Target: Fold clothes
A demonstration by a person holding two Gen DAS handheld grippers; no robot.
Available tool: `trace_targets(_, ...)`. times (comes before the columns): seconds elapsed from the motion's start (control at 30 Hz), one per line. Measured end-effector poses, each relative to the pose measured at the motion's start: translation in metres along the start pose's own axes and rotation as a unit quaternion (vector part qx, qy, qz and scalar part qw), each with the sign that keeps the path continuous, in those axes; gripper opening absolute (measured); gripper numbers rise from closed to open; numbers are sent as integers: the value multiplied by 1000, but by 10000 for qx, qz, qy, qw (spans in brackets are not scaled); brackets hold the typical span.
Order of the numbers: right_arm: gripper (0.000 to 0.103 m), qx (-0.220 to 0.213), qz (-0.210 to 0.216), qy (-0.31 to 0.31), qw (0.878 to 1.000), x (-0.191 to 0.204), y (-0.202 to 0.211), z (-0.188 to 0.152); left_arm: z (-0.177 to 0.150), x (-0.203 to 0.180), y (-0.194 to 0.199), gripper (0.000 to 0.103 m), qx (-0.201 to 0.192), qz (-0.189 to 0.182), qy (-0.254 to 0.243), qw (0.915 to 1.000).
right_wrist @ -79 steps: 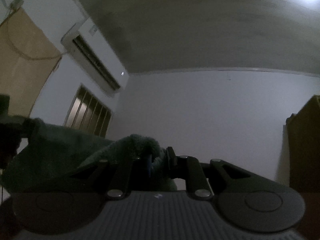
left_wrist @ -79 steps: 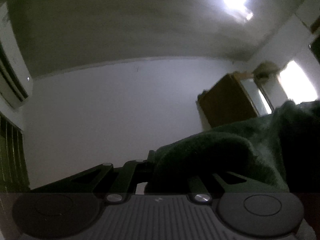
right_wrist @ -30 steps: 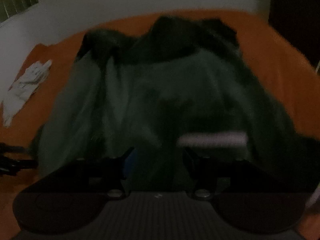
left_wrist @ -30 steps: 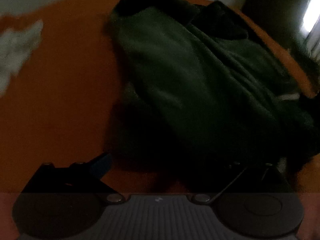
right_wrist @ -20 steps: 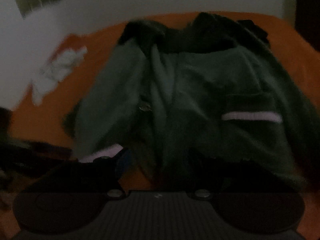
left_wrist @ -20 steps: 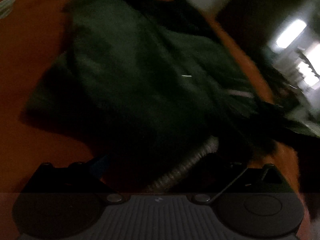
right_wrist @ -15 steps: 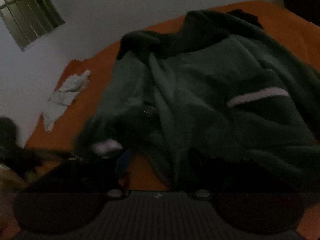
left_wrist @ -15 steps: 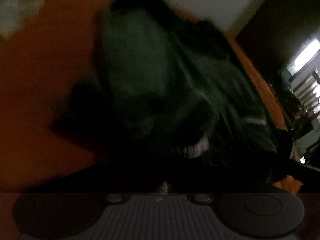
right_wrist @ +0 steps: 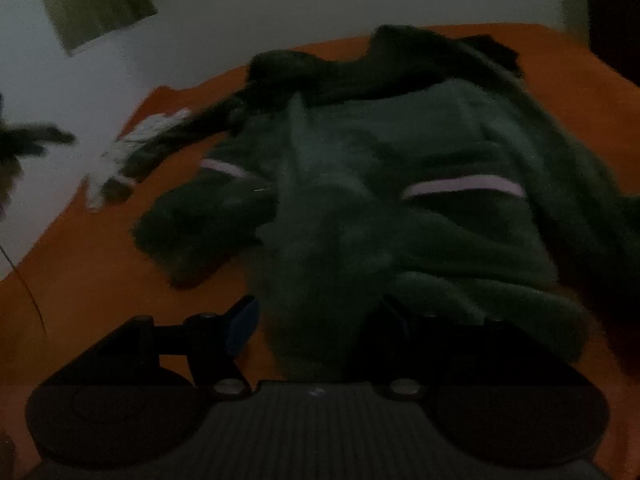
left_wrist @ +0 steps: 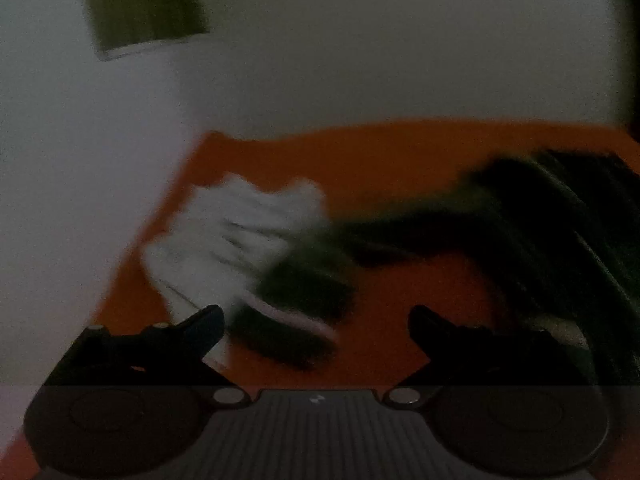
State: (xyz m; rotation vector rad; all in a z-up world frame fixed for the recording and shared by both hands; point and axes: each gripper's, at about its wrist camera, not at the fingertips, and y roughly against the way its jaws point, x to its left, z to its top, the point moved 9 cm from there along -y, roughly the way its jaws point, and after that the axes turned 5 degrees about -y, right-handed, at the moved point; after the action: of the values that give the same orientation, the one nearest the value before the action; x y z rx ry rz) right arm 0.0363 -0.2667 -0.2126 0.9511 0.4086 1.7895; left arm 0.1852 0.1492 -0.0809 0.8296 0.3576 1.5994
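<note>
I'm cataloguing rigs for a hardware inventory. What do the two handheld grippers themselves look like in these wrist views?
Both look alike. The left gripper and right gripper each have a grey ribbed body with a small pale mark at its centre, flanked by two round dark discs and silver screw heads. Black angular linkage arms carry the jaws; one finger on each shows a blue pad. No cables, sleeves or hands are visible.

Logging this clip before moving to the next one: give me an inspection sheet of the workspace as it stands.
Surface: orange sheet, bare parts visible.
Job's things: dark green fleece jacket with pale stripes, spread out unfolded; one sleeve reaches towards the white cloth.
Clutter: crumpled white cloth near the sheet's edge.
Grippers: left tongs opening, nothing between them; right tongs opening, jacket hem between them, pads not pressing.
Cables: thin dark line, possibly a cord.
Surroundings: pale wall, barred window; dim, blurred.
</note>
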Motion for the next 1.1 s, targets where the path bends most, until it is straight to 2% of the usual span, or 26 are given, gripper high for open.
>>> trace_targets(0.07, 70, 63, 264, 78, 9996, 10, -4, -1, -30, -45, 6, 99, 120, -142, -475, 9987)
trace_targets(0.17, 70, 95, 622, 229, 9978, 20, -6, -4, -63, -106, 16, 99, 196, -411, -853, 9953)
trace_targets(0.27, 71, -6, 762, 409, 9963, 21, -8, -9, -77, -147, 29, 99, -158, -383, -1205, 9919)
trace_targets(0.33, 71, -107, 738, 508, 9959, 18, -7, -12, -80, -158, 35, 101, -379, -51, -1287, 9909)
trace_targets(0.43, 76, -523, 405, 715, 9952, 11, 0, -16, -88, -157, 47, 103, -192, 466, -1085, 9928)
trace_targets(0.5, 80, -777, 119, 578, 9952, 2, 10, -22, -97, -156, 53, 103, -92, 475, -1112, 9926)
trace_targets(0.57, 81, -774, -58, 95, 9969, -10, 22, -28, -108, -160, 53, 103, -10, 353, -1500, 9881)
trace_targets(0.63, 82, -776, -35, -351, 9964, -23, 42, -32, -116, -169, 44, 103, -6, 260, -2047, 9785)
trace_targets(0.7, 86, -923, -58, -161, 9956, -32, 62, -34, -121, -177, 28, 103, -174, 217, -2502, 9678)
trace_targets(0.77, 89, -1079, -255, 419, 9930, -42, 76, -41, -118, -178, 9, 103, -354, 78, -2446, 9690)
trace_targets(0.87, 90, -929, -687, 885, 9894, -63, 79, -60, -116, -164, -18, 103, -341, -351, -1884, 9809)
trace_targets(0.93, 90, -541, -971, 557, 9922, -79, 73, -75, -118, -152, -29, 103, -381, -684, -1477, 9859)
trace_targets(0.97, 89, -487, -990, 300, 9934, -83, 72, -81, -119, -146, -33, 103, -456, -873, -1319, 9864)
trace_targets(1.07, 89, -442, -1192, -411, 9910, -92, 67, -99, -120, -138, -37, 103, -842, -1480, -1160, 9785)
trace_targets(1.1, 89, -394, -1281, -502, 9897, -92, 64, -103, -120, -138, -41, 103, -884, -1578, -1081, 9776)
